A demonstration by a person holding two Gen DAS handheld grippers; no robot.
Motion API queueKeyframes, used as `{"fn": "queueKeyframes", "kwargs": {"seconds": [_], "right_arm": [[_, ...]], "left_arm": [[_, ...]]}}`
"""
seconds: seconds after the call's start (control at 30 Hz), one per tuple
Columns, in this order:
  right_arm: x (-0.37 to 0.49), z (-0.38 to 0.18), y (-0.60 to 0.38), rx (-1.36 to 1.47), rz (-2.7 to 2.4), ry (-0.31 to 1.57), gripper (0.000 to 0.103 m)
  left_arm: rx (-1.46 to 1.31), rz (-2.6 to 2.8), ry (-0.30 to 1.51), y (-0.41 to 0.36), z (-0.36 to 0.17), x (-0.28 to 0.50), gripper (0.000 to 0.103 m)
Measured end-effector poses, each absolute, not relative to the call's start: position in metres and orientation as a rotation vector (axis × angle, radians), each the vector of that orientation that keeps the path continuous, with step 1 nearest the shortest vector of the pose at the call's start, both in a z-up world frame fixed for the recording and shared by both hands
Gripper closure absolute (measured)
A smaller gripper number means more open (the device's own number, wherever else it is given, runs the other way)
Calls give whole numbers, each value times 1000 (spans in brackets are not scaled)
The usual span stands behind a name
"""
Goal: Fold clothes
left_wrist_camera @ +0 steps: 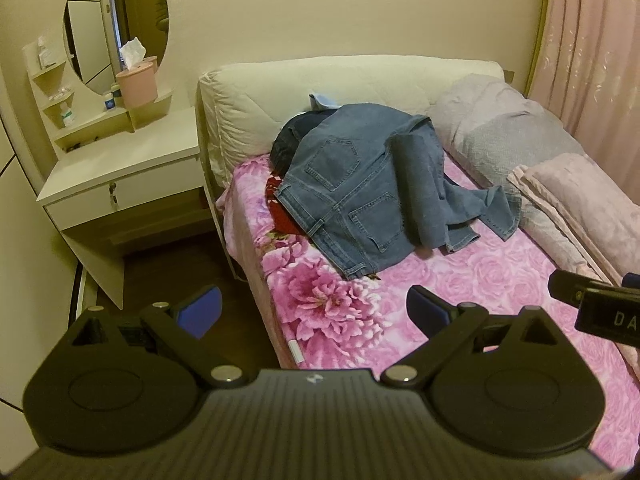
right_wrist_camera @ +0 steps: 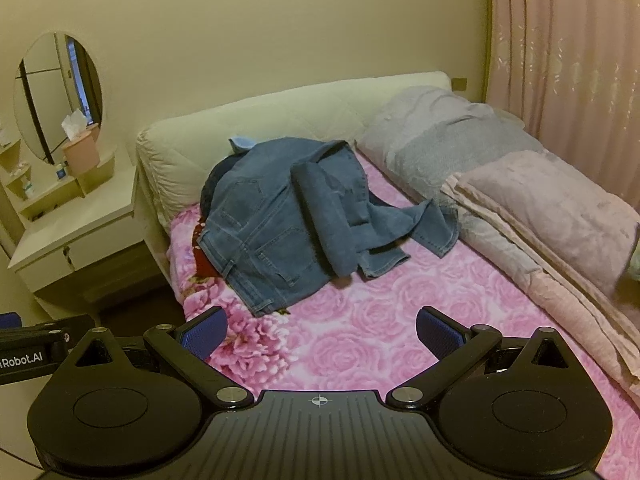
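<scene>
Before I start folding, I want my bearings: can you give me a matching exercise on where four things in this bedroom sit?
Things:
1. jeans
2. tissue box
3. folded pink blanket
4. curtain

Places:
A. hanging on the far right of the room
B. on the vanity shelf in front of the oval mirror
C. heaped on the floral bedspread near the headboard
D. along the right side of the bed, beside the grey pillow

Pairs: 1-C, 2-B, 3-D, 4-A
</scene>
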State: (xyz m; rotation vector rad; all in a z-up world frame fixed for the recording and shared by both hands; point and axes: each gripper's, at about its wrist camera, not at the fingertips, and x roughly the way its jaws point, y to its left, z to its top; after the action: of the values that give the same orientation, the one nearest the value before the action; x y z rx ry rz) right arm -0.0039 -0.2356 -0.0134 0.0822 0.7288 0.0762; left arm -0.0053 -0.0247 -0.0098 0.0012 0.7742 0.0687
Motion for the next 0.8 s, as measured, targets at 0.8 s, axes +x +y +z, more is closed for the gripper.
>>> {"fn": "queueKeyframes", "kwargs": {"seconds": [0.8], "right_arm": [[-1, -20, -246, 105, 93, 733, 0]], "left_arm": [[19, 91, 776, -33, -8, -7, 5]]}}
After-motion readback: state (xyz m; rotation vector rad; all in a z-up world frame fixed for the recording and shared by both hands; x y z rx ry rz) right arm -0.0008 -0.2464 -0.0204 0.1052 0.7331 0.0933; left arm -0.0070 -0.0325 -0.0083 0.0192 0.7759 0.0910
